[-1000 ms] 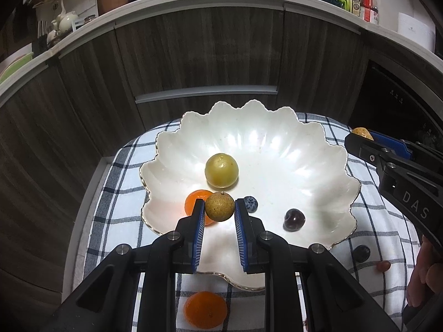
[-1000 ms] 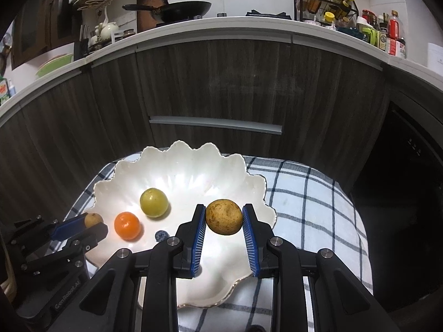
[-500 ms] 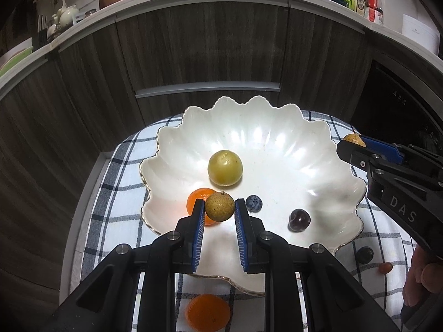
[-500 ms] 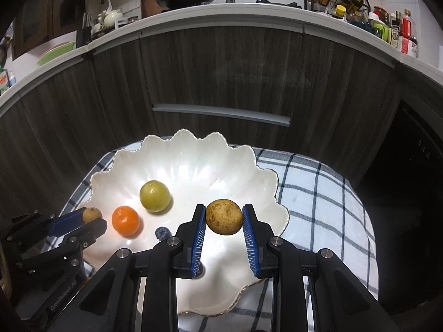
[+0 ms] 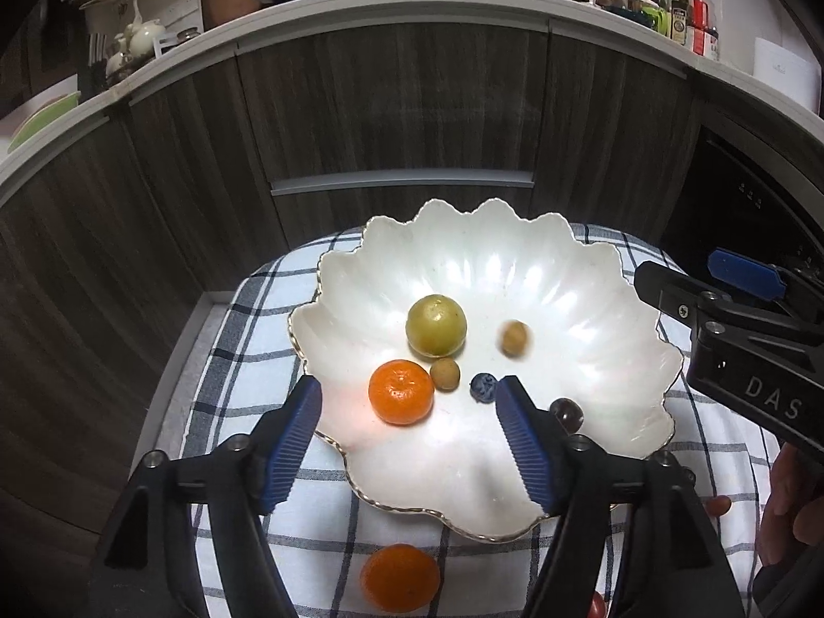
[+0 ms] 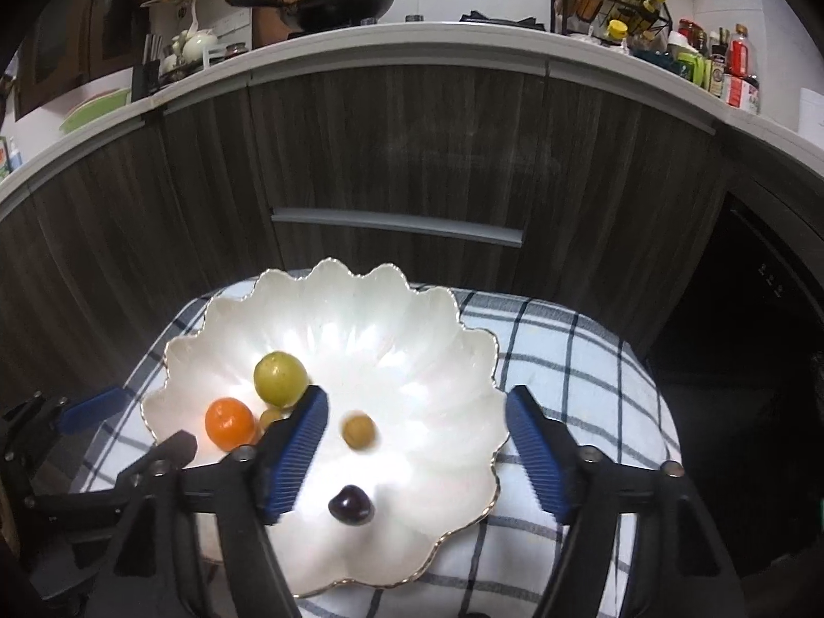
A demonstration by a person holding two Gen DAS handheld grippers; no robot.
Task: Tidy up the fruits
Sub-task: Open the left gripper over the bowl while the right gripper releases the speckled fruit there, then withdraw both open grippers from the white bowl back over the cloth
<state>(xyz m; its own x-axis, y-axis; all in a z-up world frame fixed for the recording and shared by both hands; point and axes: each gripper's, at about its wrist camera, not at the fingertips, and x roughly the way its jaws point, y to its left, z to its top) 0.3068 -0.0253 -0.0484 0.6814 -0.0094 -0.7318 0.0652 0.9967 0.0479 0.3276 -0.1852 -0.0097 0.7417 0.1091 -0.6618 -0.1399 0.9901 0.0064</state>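
A white scalloped bowl (image 5: 592, 278) (image 6: 453, 340) sits on a checked cloth. In it lie a green-yellow round fruit (image 5: 435, 324) (image 6: 280, 378), an orange mandarin (image 5: 400, 391) (image 6: 230, 423), a small tan fruit (image 5: 445, 373) (image 6: 270, 417), a blueberry (image 5: 483, 387), a dark cherry (image 5: 565, 414) (image 6: 350, 504) and a second tan fruit (image 5: 514, 338) (image 6: 358, 431), blurred. My left gripper (image 5: 407, 432) is open and empty over the bowl's near rim. My right gripper (image 6: 417, 443) is open and empty above the bowl; it also shows in the left wrist view (image 5: 731, 309).
A second mandarin (image 5: 399, 577) lies on the checked cloth (image 5: 247, 371) in front of the bowl, with small red fruits (image 5: 718, 504) at the right. Dark wood cabinets with a grey handle (image 6: 396, 226) stand behind. A counter above carries a pan and bottles.
Both grippers have opened. The small tan fruit from the left gripper and the tan fruit from the right gripper have dropped into the bowl; the right one is still moving.
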